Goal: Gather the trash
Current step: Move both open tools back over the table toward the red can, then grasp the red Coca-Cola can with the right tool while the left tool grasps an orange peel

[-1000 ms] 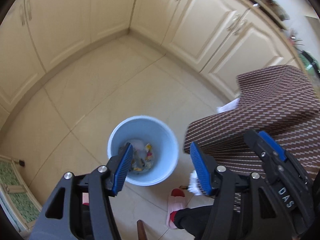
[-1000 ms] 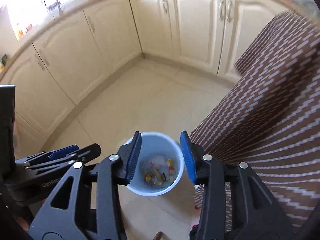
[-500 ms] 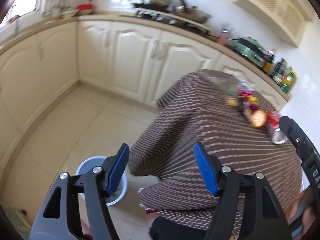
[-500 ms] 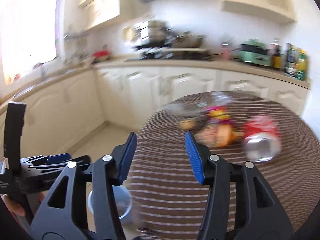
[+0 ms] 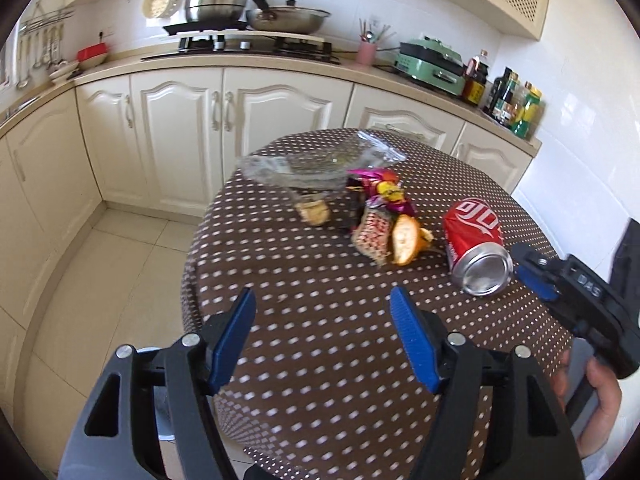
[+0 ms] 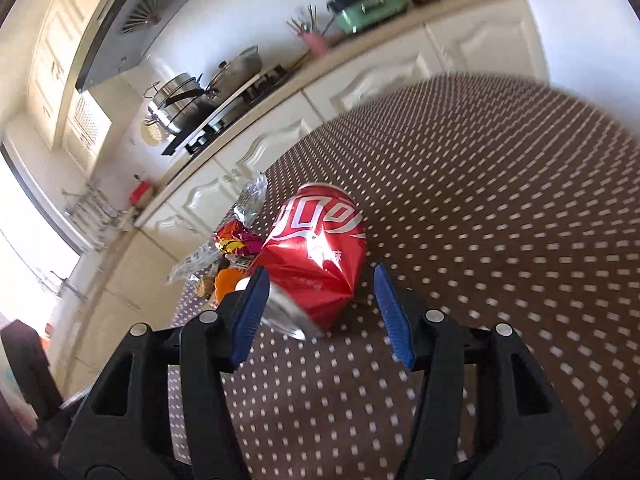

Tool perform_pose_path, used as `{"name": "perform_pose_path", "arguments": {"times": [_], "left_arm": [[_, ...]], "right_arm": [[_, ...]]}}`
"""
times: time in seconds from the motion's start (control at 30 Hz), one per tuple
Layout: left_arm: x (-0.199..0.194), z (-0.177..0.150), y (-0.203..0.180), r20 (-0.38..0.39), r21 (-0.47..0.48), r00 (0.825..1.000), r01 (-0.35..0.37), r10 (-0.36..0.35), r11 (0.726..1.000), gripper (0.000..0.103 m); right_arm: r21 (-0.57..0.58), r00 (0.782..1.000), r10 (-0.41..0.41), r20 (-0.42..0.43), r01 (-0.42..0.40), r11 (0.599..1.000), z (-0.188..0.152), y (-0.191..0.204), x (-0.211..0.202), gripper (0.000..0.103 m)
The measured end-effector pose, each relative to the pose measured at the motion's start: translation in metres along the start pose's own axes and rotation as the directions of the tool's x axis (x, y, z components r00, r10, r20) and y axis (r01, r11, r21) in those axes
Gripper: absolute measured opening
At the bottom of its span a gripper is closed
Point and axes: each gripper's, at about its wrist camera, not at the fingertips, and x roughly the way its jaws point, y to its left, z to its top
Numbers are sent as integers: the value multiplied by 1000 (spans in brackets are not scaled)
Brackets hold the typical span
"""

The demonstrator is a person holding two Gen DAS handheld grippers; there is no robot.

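Observation:
A crushed red soda can (image 5: 476, 254) lies on its side on the round brown dotted table (image 5: 320, 300). Left of it is a heap of trash: a clear plastic bag (image 5: 312, 164), colourful wrappers (image 5: 380, 192) and bread pieces (image 5: 404, 240). My left gripper (image 5: 322, 312) is open and empty above the near table area. My right gripper (image 6: 318, 290) is open, its fingers on either side of the can's (image 6: 320, 252) near end, tilted. It also shows in the left wrist view (image 5: 536, 280) beside the can. The bin's rim (image 5: 160, 432) peeks below the table.
Cream cabinets (image 5: 180, 120) and a counter with pots (image 5: 216, 0), a green appliance (image 5: 432, 60) and bottles (image 5: 516, 104) stand behind the table. Tiled floor (image 5: 100, 280) lies to the left.
Both grippers have swung up from the blue bin on the floor to the table. The right gripper has moved in around the red can.

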Motion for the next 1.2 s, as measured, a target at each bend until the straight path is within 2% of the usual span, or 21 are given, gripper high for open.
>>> {"name": "perform_pose_path", "arguments": {"times": [0.1,0.17,0.3,0.47,0.57,0.6,0.63,0.73,0.83,0.93,1.07,1.2], "left_arm": [[8,5,-13,-4,25,1000,-7,7,1000,68],[12,7,-18,-7,41,1000,-13,13,999,69],[22,10,-23,-16,45,1000,-16,17,999,69],[33,16,-21,-27,34,999,-17,18,999,69],[36,18,-20,-27,30,999,-16,17,999,69],[38,20,-20,-28,29,999,-17,18,999,69],[39,21,-20,-28,28,999,-16,17,999,69],[43,23,-22,-30,30,1000,-9,10,1000,69],[46,24,-27,-30,48,1000,-4,6,999,69],[49,24,-33,-33,64,999,4,-2,998,69],[59,25,-47,-47,90,999,28,-24,996,69],[70,29,-63,-56,108,998,44,-38,993,69]], "right_arm": [[38,999,27,-29,-26,999,6,-5,12,57],[36,999,6,-42,-4,999,8,-5,19,57],[85,997,15,-82,-8,996,15,-10,41,58],[76,994,17,-108,-9,997,21,-5,52,59],[31,993,-3,-121,6,999,23,2,59,59],[18,992,-9,-123,12,1000,23,4,60,57],[5,992,-16,-126,17,1000,24,7,62,46],[20,988,36,-150,-34,999,23,7,71,41],[14,991,56,-124,-54,998,23,8,66,36],[-28,996,42,-73,-44,999,23,12,53,34],[-93,1000,-5,15,6,996,27,15,32,33],[-139,993,-65,97,79,987,33,10,12,33]]}}
